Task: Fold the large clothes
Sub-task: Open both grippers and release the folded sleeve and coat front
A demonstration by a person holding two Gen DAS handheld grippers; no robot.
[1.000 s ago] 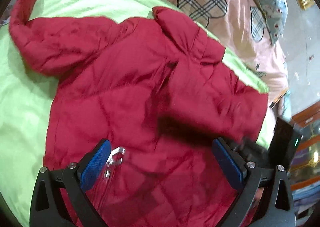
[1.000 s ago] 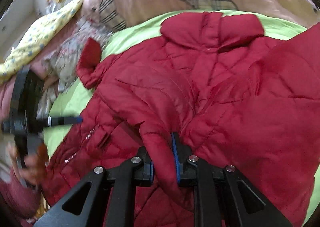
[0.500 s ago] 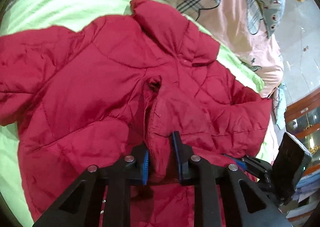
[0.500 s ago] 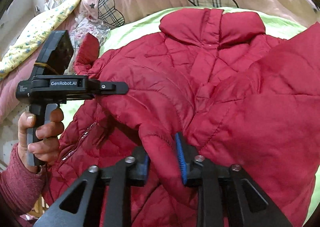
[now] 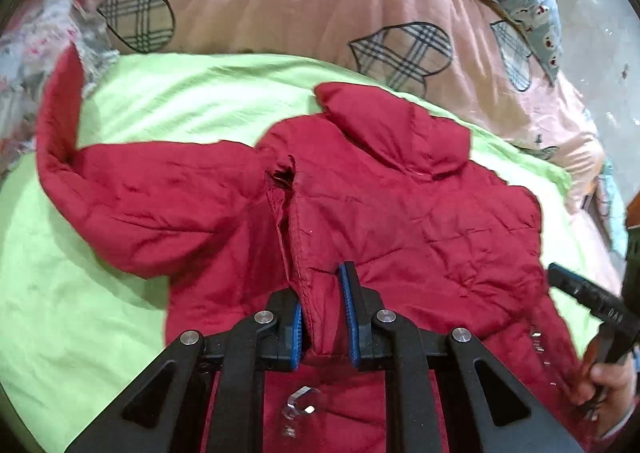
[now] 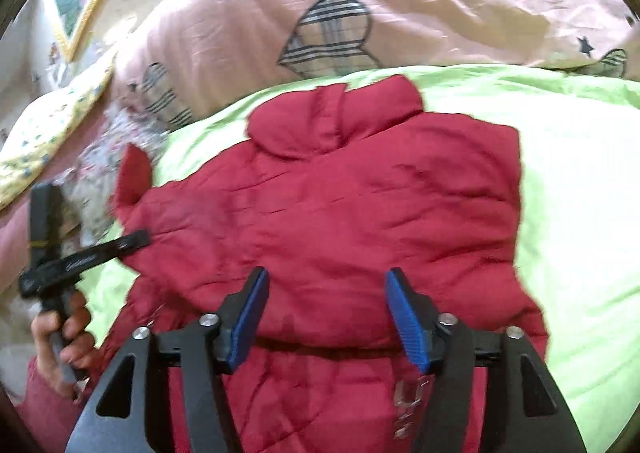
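Two views, left wrist first: the red puffer jacket (image 5: pixel 400 221) lies spread on the green sheet (image 5: pixel 80 293), collar at the far end, one sleeve reaching out to the left.
Left gripper (image 5: pixel 323 317): jaws nearly closed, pinching a stitched fold of jacket cloth near the middle of the garment.
Backdrop: a pink quilt (image 5: pixel 280 1) with plaid hearts sits beyond the sheet; the other handheld tool shows at the right edge.
Right wrist view: the jacket (image 6: pixel 340 213) fills the centre, its right side already folded in to a straight edge, the green sheet (image 6: pixel 580 213) bare to the right of it.
Right gripper (image 6: pixel 326 317): jaws spread wide above the near part of the jacket, gripping nothing.
Handling: likely soft, puffy and light, with a slick shell; it should spring back and slide, so folds may need pressing down.
Where to hold: a seam, hem or cuff probably gives firmer purchase than a loose quilted panel.
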